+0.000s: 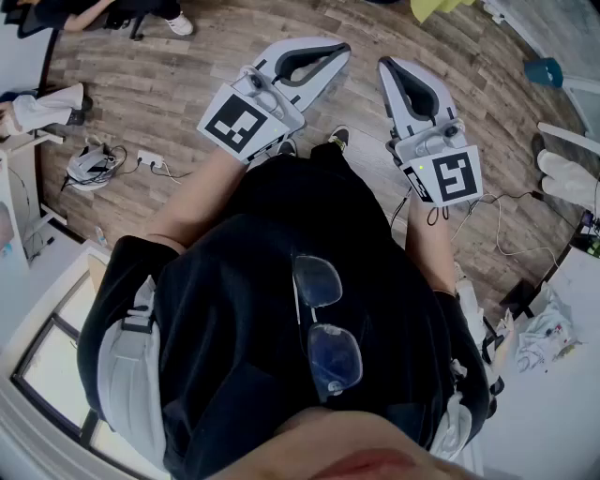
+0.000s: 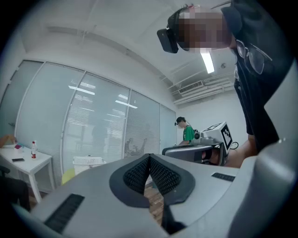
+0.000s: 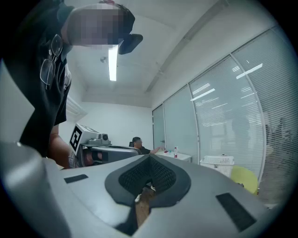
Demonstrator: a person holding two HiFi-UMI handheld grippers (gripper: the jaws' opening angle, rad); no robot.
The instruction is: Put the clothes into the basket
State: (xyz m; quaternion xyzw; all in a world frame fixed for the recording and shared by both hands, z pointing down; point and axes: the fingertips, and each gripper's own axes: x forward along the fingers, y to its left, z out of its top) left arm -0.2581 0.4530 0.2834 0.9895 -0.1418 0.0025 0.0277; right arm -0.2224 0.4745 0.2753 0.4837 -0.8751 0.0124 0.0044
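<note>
I look down my own black shirt at a wooden floor (image 1: 187,84). My left gripper (image 1: 339,49) and right gripper (image 1: 389,64) are held out side by side above the floor, tips pointing away from me. Both are shut with nothing between the pads. In the left gripper view the left gripper (image 2: 149,155) has its ribbed pads meeting at the tip; the right gripper (image 3: 149,157) looks the same in its own view. A white slatted basket (image 2: 88,161) (image 3: 217,160) stands far off by the glass wall. A yellow cloth (image 1: 439,7) lies at the top edge of the head view.
A power strip with cables (image 1: 150,159) and a headset (image 1: 91,167) lie on the floor to the left. A white table (image 2: 28,160) holds a bottle. Other people stand or sit in the background. A yellow-green object (image 3: 245,180) sits beside the basket.
</note>
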